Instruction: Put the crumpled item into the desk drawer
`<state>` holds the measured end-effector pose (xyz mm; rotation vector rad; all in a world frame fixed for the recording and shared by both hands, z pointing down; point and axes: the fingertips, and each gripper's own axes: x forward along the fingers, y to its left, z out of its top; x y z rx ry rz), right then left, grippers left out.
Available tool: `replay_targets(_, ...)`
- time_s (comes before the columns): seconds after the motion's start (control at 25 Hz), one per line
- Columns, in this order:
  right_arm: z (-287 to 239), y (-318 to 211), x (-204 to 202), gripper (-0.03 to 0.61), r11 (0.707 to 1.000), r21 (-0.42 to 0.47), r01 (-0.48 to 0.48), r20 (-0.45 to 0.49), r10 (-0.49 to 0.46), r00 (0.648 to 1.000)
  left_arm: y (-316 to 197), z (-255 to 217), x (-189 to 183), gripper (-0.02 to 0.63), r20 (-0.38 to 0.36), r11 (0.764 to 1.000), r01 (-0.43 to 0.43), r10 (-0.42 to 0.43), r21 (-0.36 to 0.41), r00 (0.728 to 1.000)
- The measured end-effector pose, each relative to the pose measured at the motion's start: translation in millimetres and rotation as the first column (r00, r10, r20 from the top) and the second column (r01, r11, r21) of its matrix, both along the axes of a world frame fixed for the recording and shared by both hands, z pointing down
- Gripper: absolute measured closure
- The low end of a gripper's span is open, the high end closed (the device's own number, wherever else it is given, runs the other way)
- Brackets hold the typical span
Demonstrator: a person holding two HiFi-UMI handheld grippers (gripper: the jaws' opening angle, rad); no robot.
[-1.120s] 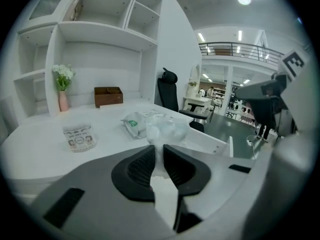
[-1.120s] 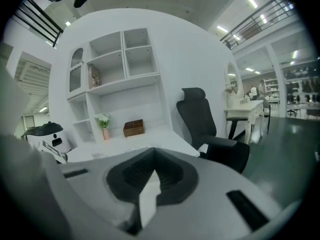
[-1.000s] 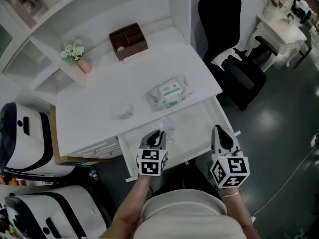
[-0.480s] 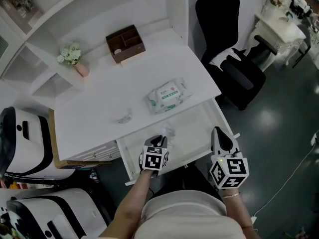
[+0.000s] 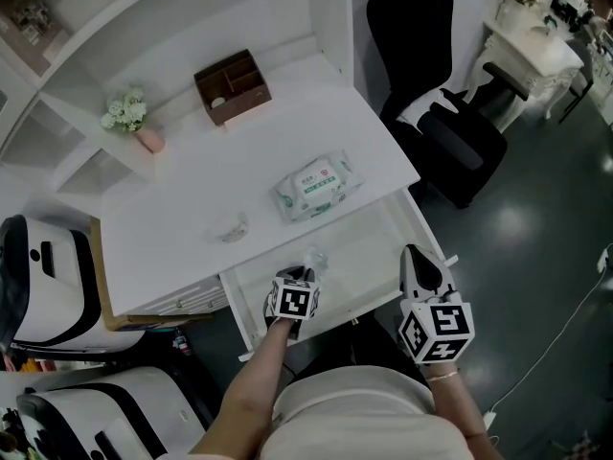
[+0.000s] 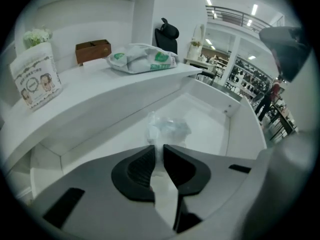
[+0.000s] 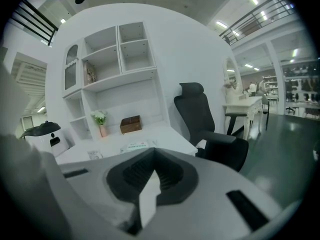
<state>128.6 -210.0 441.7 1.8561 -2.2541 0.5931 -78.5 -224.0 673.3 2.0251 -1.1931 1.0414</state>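
The crumpled item [image 5: 313, 257] is a clear plastic wad, low inside the open white desk drawer [image 5: 375, 257]. My left gripper [image 5: 299, 274] reaches into the drawer's left part and is shut on the wad's near edge. In the left gripper view the wad [image 6: 169, 128] bulges out just past the narrow-set tips of the left gripper [image 6: 159, 146], above the drawer floor [image 6: 210, 124]. My right gripper [image 5: 414, 253] hovers at the drawer's front right corner, shut and empty. In its own view the right gripper [image 7: 152, 151] faces the desk and touches nothing.
On the white desk [image 5: 192, 185] lie a wipes pack [image 5: 316, 185], a small packet [image 5: 230, 228], a brown box [image 5: 233, 84] and a flower vase [image 5: 129, 118]. A black office chair [image 5: 431, 94] stands right of the desk. White appliances [image 5: 38, 276] sit at the left.
My left gripper has sunk lower into the drawer with the crumpled item still at its tips. The right gripper has stayed by the drawer's front right corner.
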Motion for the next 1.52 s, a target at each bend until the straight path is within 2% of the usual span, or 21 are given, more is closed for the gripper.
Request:
replay_targets(0.4,3.4,-1.8,10.2,0.577,1.0,-0.013,-0.013,-0.004,0.013,1.0,3.3,32.1,-1.2,0.566,0.07,0.995,-0.032,0.039,-0.094,0.997)
replay_targets(0.88,8.4,-5.9,7.6,0.577,1.0,-0.029,0.008,-0.004,-0.008,1.0,1.1,42.0,-4.5,0.557,0.075,0.991,0.002,0.007,-0.13,0.997)
replay_targets(1.12,11.9,-4.9,8.1,0.577,0.999,-0.042,0.012,0.0,-0.012,1.0,-0.1,42.2,-7.0,0.525,0.065,0.988,0.026,-0.016,-0.153,0.998)
replay_targets(1.32,12.3,-4.0,7.0,0.577,0.999,-0.045,0.017,0.002,-0.017,1.0,-0.3,36.5,-10.9,0.5,0.054,0.988,0.051,-0.043,-0.147,0.998)
replay_targets(1.52,12.5,-2.1,2.0,0.577,0.999,-0.046,0.028,0.008,-0.028,1.0,-5.4,19.1,-15.4,0.492,0.027,0.993,0.083,-0.081,-0.09,0.996)
